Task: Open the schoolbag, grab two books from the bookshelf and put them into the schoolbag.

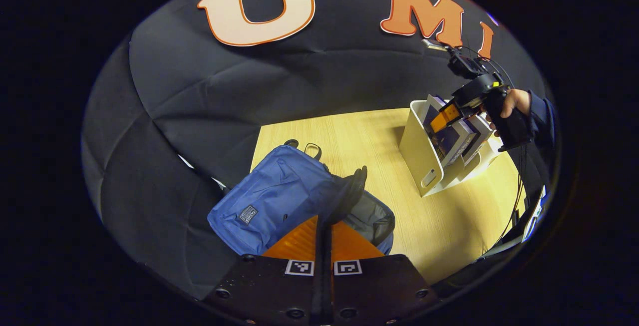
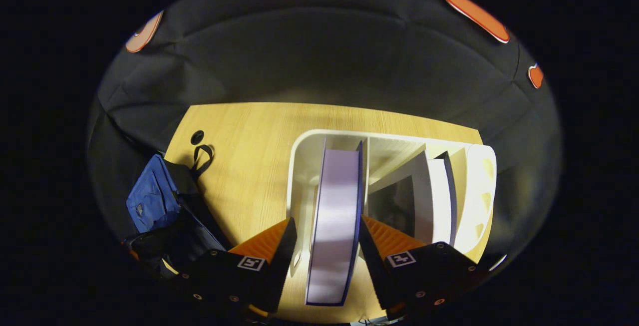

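Your left gripper (image 1: 323, 226), seen in the left gripper view, has its two fingers pressed together with no visible gap, pinching the dark edge of the blue schoolbag (image 1: 279, 201) and holding its mouth apart so the grey lining shows just to the right of the fingertips. Beyond it on the wooden table (image 1: 369, 136), well apart to the right, stands the white bookshelf (image 1: 424, 161), where your right gripper (image 1: 449, 116), held in your hand (image 1: 516, 102), sits at the top edge of the upright books. Switch to the right gripper view and your right gripper (image 2: 332, 238) straddles the blue-covered book (image 2: 337, 216) in the leftmost slot of the bookshelf (image 2: 479, 176): a finger stands on either side of it, close to the covers, though you cannot tell whether they are pressing yet. That book's long axis runs straight ahead along the fingers, page edges facing the camera, so the coming lift looks like a straight pull back out of the slot. A second book (image 2: 439, 201) leans in the slot to the right. From here the schoolbag (image 2: 150, 201) lies well off to the left across the table (image 2: 239, 166), nearer your left gripper than your right.
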{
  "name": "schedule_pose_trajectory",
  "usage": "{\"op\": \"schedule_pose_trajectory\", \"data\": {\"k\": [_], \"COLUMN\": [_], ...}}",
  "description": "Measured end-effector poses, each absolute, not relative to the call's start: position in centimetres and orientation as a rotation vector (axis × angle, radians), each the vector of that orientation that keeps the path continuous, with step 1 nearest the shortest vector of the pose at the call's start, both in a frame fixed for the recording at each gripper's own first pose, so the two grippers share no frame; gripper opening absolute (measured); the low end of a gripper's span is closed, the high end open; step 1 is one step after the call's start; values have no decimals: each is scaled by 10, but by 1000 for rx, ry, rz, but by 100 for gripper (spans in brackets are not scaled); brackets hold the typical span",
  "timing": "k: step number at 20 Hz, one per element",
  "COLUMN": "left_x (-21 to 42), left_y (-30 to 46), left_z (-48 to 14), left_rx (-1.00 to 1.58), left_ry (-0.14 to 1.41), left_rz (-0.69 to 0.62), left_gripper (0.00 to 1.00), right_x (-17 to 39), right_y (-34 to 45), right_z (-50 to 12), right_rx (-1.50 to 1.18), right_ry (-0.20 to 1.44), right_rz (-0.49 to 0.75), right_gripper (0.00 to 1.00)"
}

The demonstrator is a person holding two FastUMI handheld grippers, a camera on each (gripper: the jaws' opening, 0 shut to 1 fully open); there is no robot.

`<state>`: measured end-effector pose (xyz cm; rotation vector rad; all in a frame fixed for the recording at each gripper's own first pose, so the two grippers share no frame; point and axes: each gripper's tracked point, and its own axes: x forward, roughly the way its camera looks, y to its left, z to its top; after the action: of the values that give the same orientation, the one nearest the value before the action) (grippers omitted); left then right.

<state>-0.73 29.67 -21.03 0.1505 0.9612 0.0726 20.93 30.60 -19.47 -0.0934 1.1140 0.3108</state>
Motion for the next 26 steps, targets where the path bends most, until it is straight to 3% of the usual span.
{"op": "schedule_pose_trajectory", "data": {"k": [2, 3, 5, 6, 7, 8, 9, 10, 11, 26], "left_x": [-10, -10, -13, -14, -15, -16, -17, -17, -18, -10], "left_y": [298, 298, 298, 297, 298, 297, 297, 298, 297, 295], "left_z": [-214, -214, -214, -214, -214, -215, -214, -215, -216, -208], "left_rx": [133, 126, 116, 110, 107, 100, 94, 88, 84, 147], "left_ry": [963, 960, 956, 957, 955, 955, 952, 954, 954, 995], "left_rz": [72, 75, 75, 74, 76, 77, 79, 80, 81, 89], "left_gripper": [0, 0, 0, 0, 0, 0, 0, 0, 1, 0], "right_x": [209, 207, 207, 207, 207, 206, 204, 199, 197, 127], "right_y": [301, 303, 306, 305, 304, 302, 301, 299, 299, 210], "right_z": [-206, -211, -210, -211, -211, -211, -210, -207, -201, -45], "right_rx": [-137, -135, -109, -101, -90, -88, -81, -68, -43, 220], "right_ry": [1161, 1190, 1215, 1225, 1233, 1242, 1247, 1254, 1246, 957], "right_rz": [279, 283, 282, 286, 285, 296, 309, 327, 341, 456], "right_gripper": [61, 46, 45, 51, 42, 49, 48, 40, 40, 40]}}
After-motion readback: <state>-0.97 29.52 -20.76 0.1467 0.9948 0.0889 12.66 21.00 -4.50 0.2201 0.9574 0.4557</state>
